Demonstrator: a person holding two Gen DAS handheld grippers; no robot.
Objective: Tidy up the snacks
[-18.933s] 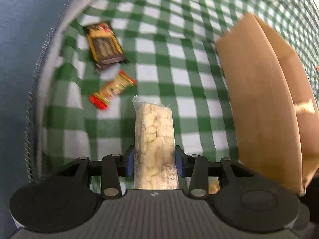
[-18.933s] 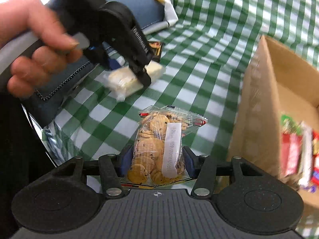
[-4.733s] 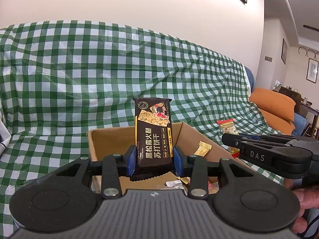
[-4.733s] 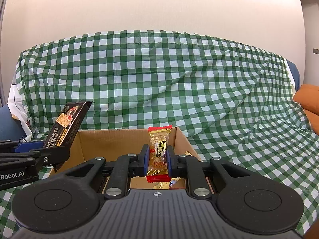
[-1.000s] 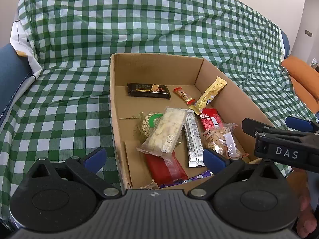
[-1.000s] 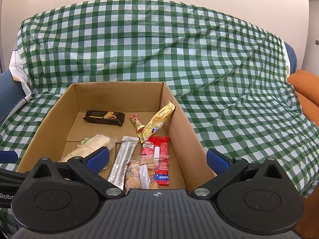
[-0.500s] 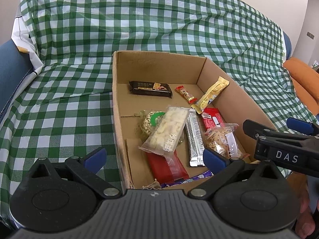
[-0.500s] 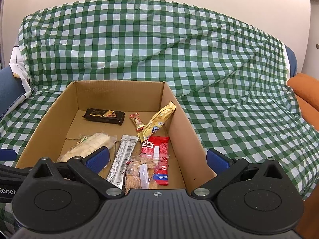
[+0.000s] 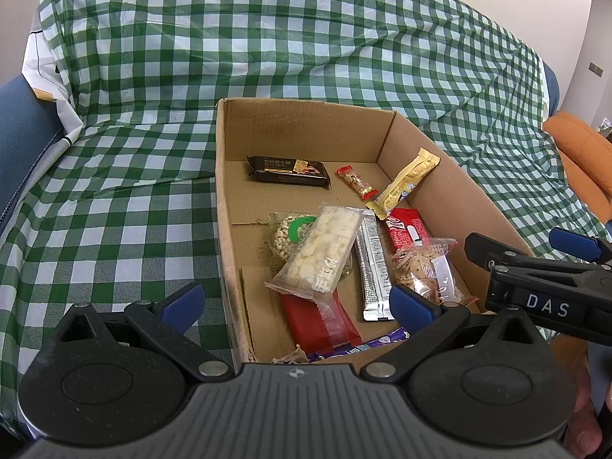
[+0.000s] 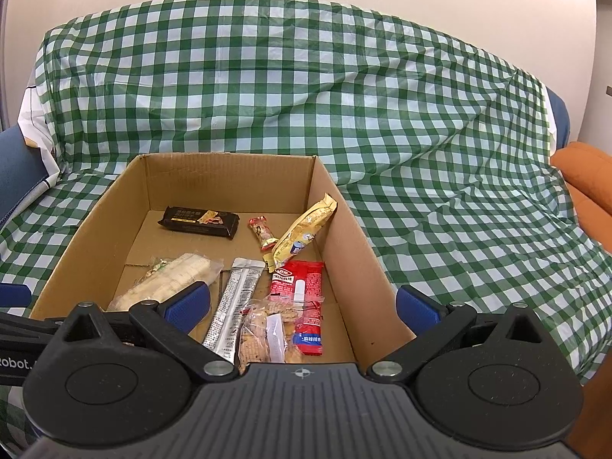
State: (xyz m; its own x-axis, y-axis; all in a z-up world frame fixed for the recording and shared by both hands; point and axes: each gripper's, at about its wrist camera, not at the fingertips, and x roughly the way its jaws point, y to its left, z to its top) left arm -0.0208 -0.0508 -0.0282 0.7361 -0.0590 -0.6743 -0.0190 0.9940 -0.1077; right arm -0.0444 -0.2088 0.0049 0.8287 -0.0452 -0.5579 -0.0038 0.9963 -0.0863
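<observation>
Both claws hang spread wide and empty over the near end of the cardboard box [image 9: 223,206]: the left claw [image 9: 296,302] and the right claw [image 10: 302,308]. The box sits on a green checked cloth [image 10: 440,191]. All the snacks lie inside it. A black cracker pack [image 9: 288,171] lies near the far wall, a small red candy [image 9: 356,181] just beside it, and a yellow packet [image 9: 405,183] leans on the right wall. Nearer lie a clear bag of white puffs [image 9: 319,254], a silver bar [image 9: 373,267], a red packet [image 10: 306,306] and a bag of cookies [image 9: 422,269].

I count one open brown cardboard box [image 9: 451,176] on one green-and-white checked cloth [image 9: 267,38], ten wrapped snack packets [image 9: 323,252] inside, my two grippers above.
</observation>
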